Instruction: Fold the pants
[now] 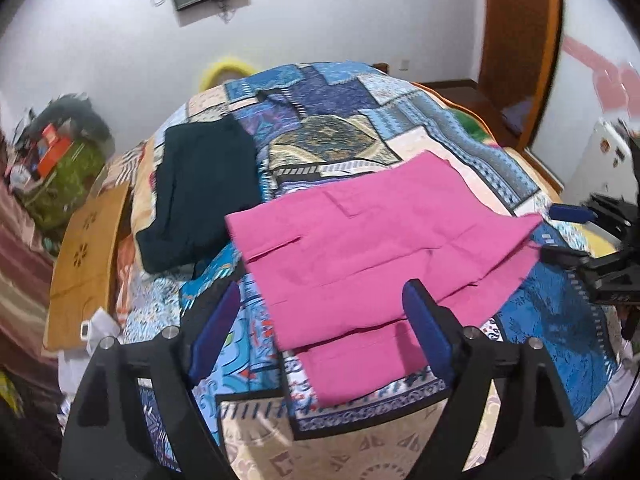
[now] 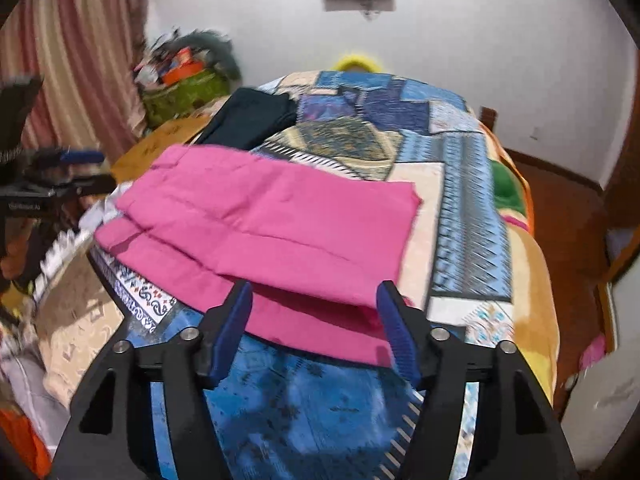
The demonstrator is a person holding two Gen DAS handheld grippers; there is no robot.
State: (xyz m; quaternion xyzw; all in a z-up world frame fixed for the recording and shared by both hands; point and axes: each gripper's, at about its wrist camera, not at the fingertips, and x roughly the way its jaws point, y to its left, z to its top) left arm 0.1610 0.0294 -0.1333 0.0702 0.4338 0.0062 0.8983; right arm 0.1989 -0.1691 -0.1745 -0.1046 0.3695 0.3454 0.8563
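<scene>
Scanning left to right, from the dark garment to the right gripper.
Dark garment: folded, lies ahead and left of the left jaws, just beside the pink pants, on the quilt.
Left gripper: jaws apart, nothing clamped; the near left corner of the pants shows between them, pads clear of the cloth.
Pink pants: folded over in layers, flat on the quilt, just ahead of both jaws.
Handling, judged: light, soft, limp cloth; layers likely to slide apart unless pinched together.
Hold, judged: near edge corners, all layers at once.
Right gripper: jaws apart, empty; the near right edge of the pants lies between them.
</scene>
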